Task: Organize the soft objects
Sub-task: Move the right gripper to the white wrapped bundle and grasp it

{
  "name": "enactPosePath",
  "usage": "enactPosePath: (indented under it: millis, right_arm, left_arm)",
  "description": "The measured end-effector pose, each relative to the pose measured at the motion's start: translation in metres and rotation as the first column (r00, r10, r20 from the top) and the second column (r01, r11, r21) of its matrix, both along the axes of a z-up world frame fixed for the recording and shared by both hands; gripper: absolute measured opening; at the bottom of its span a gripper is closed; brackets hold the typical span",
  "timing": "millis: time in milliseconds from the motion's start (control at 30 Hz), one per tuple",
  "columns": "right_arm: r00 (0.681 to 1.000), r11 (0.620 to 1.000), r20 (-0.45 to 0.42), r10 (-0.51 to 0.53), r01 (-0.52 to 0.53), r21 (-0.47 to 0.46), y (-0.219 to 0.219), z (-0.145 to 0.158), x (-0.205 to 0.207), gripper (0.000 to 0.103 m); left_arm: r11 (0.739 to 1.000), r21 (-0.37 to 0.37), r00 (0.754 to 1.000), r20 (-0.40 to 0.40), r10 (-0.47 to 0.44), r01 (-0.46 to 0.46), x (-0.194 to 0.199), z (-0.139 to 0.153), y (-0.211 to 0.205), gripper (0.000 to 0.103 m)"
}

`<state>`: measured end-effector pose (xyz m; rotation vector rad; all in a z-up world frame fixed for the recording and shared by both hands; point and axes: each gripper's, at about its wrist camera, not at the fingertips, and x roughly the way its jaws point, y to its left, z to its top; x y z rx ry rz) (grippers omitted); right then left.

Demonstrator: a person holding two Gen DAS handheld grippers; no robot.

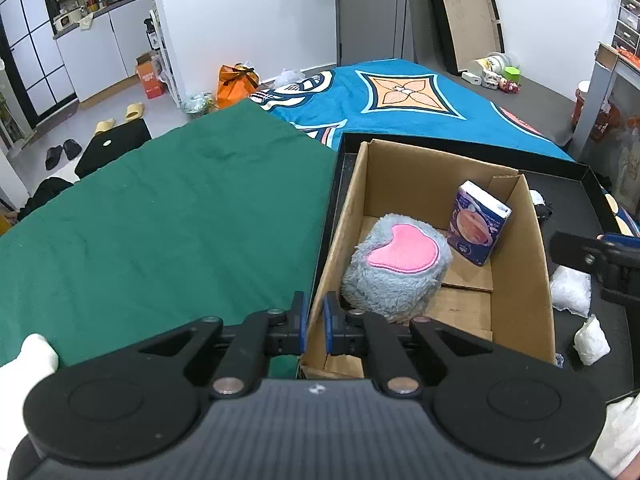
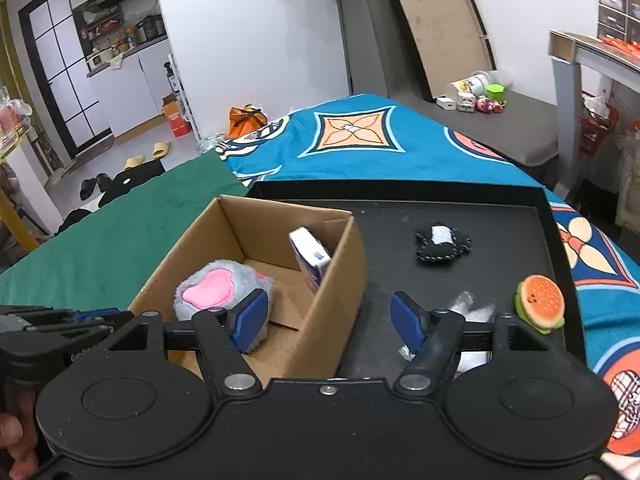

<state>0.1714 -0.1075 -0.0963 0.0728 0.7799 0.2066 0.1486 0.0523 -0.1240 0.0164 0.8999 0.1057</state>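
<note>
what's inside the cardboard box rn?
In the cardboard box: a grey plush paw with pink pad and a tissue pack leaning on the far right wall. The floor under the paw is hidden.

grey plush point(image 1: 394, 268) (pink patch up) in cardboard box point(image 1: 536, 248); tissue pack point(image 1: 478, 222) leaning on box wall.

The cardboard box point(image 2: 256, 264) is open on top. Inside, the grey plush point(image 2: 218, 292) fills the near left, and the tissue pack point(image 2: 310, 258) leans upright against the right wall; bare floor lies between them and at the far end. Right of the box, the black tray point(image 2: 460, 212) has open room in the middle, with a black pouch point(image 2: 440, 245) far, a burger toy point(image 2: 540, 309) at the right rim and white wads point(image 1: 570, 290) near.
</note>
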Motion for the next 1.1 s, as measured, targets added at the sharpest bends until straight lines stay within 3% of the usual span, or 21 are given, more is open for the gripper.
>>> enactPosePath:
  millis: [300, 667, 767, 933, 1100]
  right_arm:
    - [0.996, 0.997, -0.058, -0.061, 0.064, 0.049, -0.034, -0.02, -0.015, 0.068]
    - [0.986, 0.983, -0.107, -0.125, 0.138, 0.119, -0.076, -0.041, -0.015, 0.068]
    - [0.983, 0.978, -0.128, -0.134, 0.152, 0.144, -0.087, -0.047, -0.015, 0.068]
    - [0.978, 0.97, -0.155, -0.14, 0.167, 0.179, -0.102, -0.056, -0.016, 0.068]
    - [0.97, 0.965, -0.185, -0.156, 0.189, 0.18, -0.114, -0.069, -0.013, 0.068]
  left_arm:
    - [0.999, 0.051, 0.999, 0.034, 0.001, -0.002, -0.004, 0.005, -0.007, 0.008]
    - [0.993, 0.117, 0.999, 0.02, -0.028, 0.026, -0.001, 0.004, -0.018, 0.012]
    - [0.99, 0.137, 0.999, 0.002, -0.035, 0.034, 0.002, 0.001, -0.022, 0.019]
    - [0.984, 0.167, 0.999, -0.008, -0.054, 0.055, 0.004, -0.001, -0.029, 0.044]
    - [0.98, 0.191, 0.999, -0.015, -0.05, 0.052, 0.005, -0.001, -0.034, 0.055]
